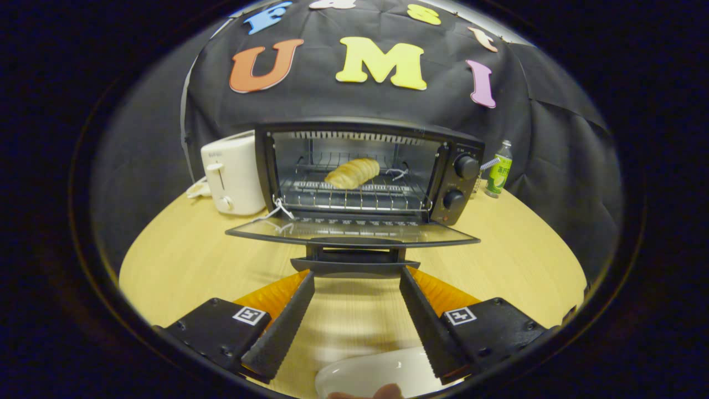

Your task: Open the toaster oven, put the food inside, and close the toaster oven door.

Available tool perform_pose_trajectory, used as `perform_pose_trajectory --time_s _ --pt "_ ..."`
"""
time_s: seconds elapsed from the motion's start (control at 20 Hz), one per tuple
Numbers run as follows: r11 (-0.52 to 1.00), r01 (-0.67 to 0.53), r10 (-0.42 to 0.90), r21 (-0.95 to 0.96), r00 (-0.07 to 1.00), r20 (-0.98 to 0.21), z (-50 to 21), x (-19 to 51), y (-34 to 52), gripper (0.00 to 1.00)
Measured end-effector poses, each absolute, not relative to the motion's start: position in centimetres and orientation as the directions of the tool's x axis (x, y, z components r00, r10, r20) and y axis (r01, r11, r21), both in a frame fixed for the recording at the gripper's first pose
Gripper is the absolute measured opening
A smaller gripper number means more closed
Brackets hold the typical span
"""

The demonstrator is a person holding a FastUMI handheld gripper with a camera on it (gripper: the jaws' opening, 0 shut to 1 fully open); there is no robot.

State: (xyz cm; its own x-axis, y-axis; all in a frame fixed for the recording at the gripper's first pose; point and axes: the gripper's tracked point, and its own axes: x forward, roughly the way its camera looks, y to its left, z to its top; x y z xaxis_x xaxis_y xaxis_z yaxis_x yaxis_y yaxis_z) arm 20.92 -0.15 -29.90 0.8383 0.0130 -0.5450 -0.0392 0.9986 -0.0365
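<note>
A black toaster oven (pixel 365 169) stands on the wooden table with its glass door (pixel 352 230) folded down flat toward me. A golden bread roll (pixel 352 172) lies on the wire rack inside. The door's black handle (pixel 354 259) sticks out at the door's front edge. My gripper (pixel 356 274) is open, its fingertips just below that handle, one at each end of it, with nothing pressed between them.
A white pop-up toaster (pixel 232 173) stands left of the oven. A green bottle (pixel 499 169) stands to its right. A white plate (pixel 376 374) lies on the table (pixel 183 260) between the finger bases, with a bit of a hand at its near rim.
</note>
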Motion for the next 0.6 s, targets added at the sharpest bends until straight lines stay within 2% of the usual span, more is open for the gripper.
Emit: perform_pose_trajectory --time_s 0.35,0.6 --pt "0.998 -0.03 0.055 0.064 0.896 -0.44 -23.3 25.2 0.2 1.0" --pt "0.998 -0.036 0.05 0.05 0.947 -0.316 -15.0 23.5 -0.5 1.0"
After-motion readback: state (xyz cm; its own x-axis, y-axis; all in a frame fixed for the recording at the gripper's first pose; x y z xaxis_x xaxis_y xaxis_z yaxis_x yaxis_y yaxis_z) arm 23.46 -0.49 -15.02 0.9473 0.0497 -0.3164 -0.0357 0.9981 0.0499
